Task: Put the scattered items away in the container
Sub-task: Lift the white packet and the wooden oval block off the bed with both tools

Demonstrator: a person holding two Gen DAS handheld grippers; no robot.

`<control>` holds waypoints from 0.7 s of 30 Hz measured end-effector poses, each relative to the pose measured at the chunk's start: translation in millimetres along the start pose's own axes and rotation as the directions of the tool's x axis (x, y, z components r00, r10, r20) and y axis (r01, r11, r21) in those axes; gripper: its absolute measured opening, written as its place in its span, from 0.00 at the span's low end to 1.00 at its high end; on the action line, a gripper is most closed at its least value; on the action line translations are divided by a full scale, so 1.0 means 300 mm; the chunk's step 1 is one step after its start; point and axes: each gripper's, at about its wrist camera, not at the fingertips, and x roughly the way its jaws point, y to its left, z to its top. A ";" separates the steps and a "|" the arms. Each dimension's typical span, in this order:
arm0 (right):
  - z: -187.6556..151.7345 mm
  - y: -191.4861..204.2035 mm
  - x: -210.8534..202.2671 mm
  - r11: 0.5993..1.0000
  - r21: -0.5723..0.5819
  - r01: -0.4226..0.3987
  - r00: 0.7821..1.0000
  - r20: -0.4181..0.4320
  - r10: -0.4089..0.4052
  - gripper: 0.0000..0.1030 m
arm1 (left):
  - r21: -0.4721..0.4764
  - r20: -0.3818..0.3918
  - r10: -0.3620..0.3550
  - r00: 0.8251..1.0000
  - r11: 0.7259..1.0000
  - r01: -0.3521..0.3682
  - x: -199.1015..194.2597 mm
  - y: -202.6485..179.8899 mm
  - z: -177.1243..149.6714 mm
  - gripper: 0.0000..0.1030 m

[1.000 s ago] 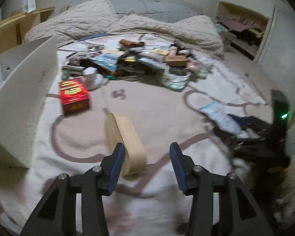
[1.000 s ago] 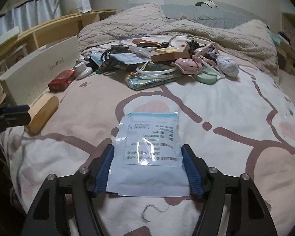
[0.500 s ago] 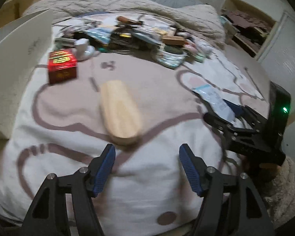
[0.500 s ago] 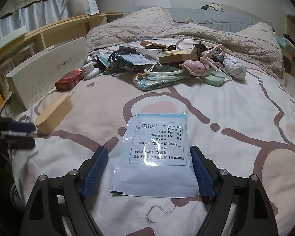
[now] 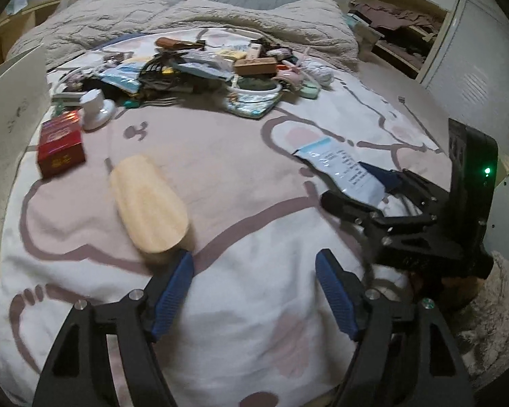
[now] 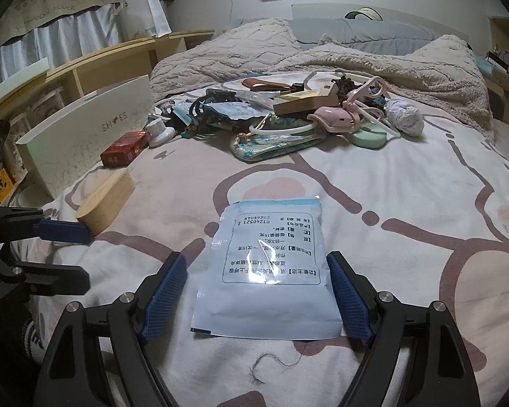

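A pale wooden oval case (image 5: 149,203) lies flat on the bed sheet, just ahead of my left gripper's (image 5: 254,271) left fingertip. That gripper's jaws are opening and hold nothing. A light blue printed packet (image 6: 268,264) lies flat between the pads of my right gripper (image 6: 256,264), which stands open, with a gap on the left side. The white shoe box (image 6: 85,135) stands at the bed's left edge. In the right wrist view the wooden case (image 6: 105,200) and the left gripper (image 6: 68,254) show at the far left.
A red box (image 5: 61,146) and a white knob-shaped item (image 5: 95,108) lie near the shoe box (image 5: 10,101). A pile of several mixed items (image 6: 288,115) covers the middle of the bed, with a rumpled beige blanket (image 6: 322,57) behind. Wooden shelves run along the left.
The left jaws have widened and drawn back from the wooden case, which now lies flat ahead of them. The right jaws have spread off the packet's edges.
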 end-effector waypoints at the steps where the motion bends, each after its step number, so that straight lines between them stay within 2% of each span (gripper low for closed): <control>1: 0.000 0.000 0.000 1.000 0.000 0.000 1.000 0.000 0.000 0.81 | 0.002 -0.001 0.023 1.000 1.000 -0.023 -0.003 0.006 -0.005 0.76; 3: 0.000 -0.001 0.000 1.000 -0.001 0.000 1.000 0.000 0.000 0.82 | 0.002 0.003 0.066 0.998 0.998 -0.066 -0.014 0.025 -0.017 0.78; 8: -0.001 0.001 0.000 1.000 0.000 0.001 1.000 0.000 -0.001 0.82 | -0.032 0.017 0.094 0.995 0.995 -0.093 -0.012 0.086 -0.015 0.78; 13: -0.001 0.001 0.000 1.000 -0.002 0.002 1.000 0.001 -0.002 0.82 | -0.066 0.054 0.016 0.998 0.998 -0.013 0.004 0.083 0.020 0.79; 18: -0.002 0.001 -0.001 1.000 -0.001 0.001 1.000 0.000 -0.001 0.82 | -0.033 0.079 -0.036 0.996 0.999 0.039 0.024 0.036 0.056 0.82; 21: -0.002 0.003 -0.001 1.000 -0.001 0.000 1.000 0.001 0.000 0.82 | -0.021 0.063 -0.062 0.996 0.998 0.064 0.045 0.016 0.069 0.82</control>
